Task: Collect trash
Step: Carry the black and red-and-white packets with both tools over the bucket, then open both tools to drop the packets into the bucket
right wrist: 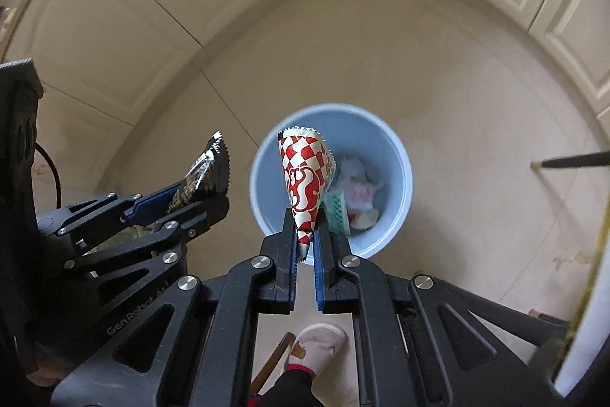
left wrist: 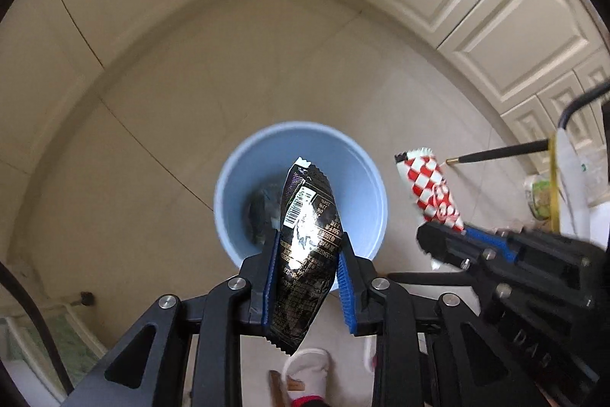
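Trash here is two snack wrappers, one per gripper, both held over one light blue bin (left wrist: 375, 201) standing on the tiled floor (left wrist: 152, 124). Left gripper (left wrist: 308, 277) has its blue pads (left wrist: 271, 277) on either side of a black wrapper (left wrist: 305, 239); the left pad touches it, but whether the right one presses I cannot tell. The wrapper's top sticks out past the fingertips, above the bin's mouth. Right gripper (right wrist: 306, 250) is clenched on the pinched lower end of a red-and-white checkered wrapper (right wrist: 305, 178), which fans out above the bin. Inside the bin lie crumpled paper (right wrist: 356, 184) and other scraps. One slippered foot (right wrist: 318, 344) shows below.
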{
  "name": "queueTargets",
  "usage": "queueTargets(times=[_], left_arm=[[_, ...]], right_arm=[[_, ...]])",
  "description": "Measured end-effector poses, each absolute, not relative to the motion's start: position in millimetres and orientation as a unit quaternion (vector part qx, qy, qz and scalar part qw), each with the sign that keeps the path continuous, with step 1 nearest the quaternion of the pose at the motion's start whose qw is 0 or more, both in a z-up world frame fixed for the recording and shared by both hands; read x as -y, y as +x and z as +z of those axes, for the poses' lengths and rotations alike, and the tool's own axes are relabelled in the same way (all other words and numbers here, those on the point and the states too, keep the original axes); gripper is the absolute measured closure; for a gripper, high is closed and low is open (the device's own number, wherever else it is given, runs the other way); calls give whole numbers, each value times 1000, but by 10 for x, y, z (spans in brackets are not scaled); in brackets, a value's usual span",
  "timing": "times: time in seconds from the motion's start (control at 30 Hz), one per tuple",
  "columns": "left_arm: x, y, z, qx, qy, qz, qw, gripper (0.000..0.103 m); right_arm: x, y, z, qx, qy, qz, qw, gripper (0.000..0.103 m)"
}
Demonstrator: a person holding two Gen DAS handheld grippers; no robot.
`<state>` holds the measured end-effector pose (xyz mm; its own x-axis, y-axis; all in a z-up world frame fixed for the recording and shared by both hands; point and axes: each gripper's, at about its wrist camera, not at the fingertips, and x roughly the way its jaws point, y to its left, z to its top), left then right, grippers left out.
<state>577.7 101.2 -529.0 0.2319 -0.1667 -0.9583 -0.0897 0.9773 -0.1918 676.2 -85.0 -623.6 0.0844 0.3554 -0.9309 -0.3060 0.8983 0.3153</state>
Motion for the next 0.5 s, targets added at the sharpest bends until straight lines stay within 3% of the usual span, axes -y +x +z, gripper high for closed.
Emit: queueTargets(times=[0.37, 0.5], left_arm=[[-1417, 6471, -5924, -644, -124, 20, 754, 40], [-1512, 6466, -5936, -644, -135, 42, 752, 37]], right_arm=[[810, 6994, -7049, -674, 55, 222, 702, 87], [802, 7040, -7143, -680, 71, 222, 695, 70]])
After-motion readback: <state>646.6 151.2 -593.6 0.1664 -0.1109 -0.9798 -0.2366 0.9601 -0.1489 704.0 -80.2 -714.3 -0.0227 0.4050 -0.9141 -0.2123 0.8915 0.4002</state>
